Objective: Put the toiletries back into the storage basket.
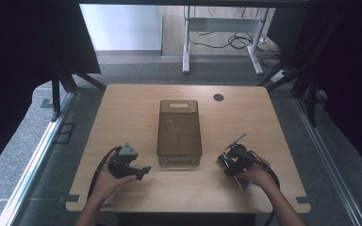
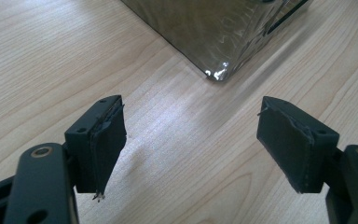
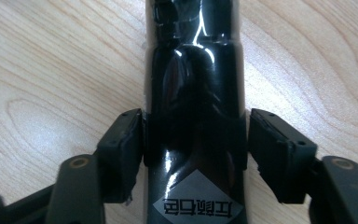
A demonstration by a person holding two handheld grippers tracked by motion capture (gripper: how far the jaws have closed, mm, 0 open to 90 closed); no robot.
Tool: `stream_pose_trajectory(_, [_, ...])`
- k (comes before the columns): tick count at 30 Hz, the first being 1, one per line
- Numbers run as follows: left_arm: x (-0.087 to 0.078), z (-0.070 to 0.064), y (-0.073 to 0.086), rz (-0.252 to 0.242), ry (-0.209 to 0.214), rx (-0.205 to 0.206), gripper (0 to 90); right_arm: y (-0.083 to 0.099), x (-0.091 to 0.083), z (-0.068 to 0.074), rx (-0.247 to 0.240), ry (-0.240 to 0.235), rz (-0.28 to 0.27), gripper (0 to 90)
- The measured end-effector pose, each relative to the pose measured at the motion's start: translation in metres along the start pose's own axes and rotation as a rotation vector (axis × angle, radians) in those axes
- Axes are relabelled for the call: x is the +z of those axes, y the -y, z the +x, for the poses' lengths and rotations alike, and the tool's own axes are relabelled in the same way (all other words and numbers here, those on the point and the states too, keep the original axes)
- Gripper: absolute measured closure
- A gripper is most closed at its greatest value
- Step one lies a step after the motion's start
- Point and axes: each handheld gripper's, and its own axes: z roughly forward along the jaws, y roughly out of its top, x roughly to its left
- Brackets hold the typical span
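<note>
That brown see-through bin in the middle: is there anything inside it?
Nothing shows inside the brown bin; its ribbed floor looks bare through the open top. The dark near wall hides the corner right behind it.

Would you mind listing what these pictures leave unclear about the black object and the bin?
- Black glossy object, right gripper view: both ends cut off by the frame edges, so what it is stays unclear.
- Same object, high view: too small, and partly hidden by the right gripper.
- Translucent bin, left gripper view: one corner shows, the rest cut off by the top edge.
- Bin contents, high view: too small and dim.
</note>
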Motion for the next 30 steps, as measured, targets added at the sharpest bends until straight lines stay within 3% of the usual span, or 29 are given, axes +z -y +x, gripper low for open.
stream_pose_trajectory(14, [0.001,-0.001,0.000,0.002,0.002,0.005,24.1,-0.005,-0.001,0.001,0.001,-0.003,0.037,45.5])
stream_pose_trajectory(18, [0.001,0.000,0.000,0.002,0.000,0.001,24.1,-0.006,-0.002,-0.007,0.029,-0.049,0.045,46.4])
stream_pose_trajectory(21, [0.001,0.000,0.000,0.002,0.000,0.002,24.1,-0.007,-0.003,-0.009,0.023,-0.054,0.058,46.6])
stream_pose_trajectory(30, [0.000,0.001,0.000,-0.001,0.000,-0.002,24.1,-0.015,-0.026,-0.010,0.033,-0.102,0.025,46.6])
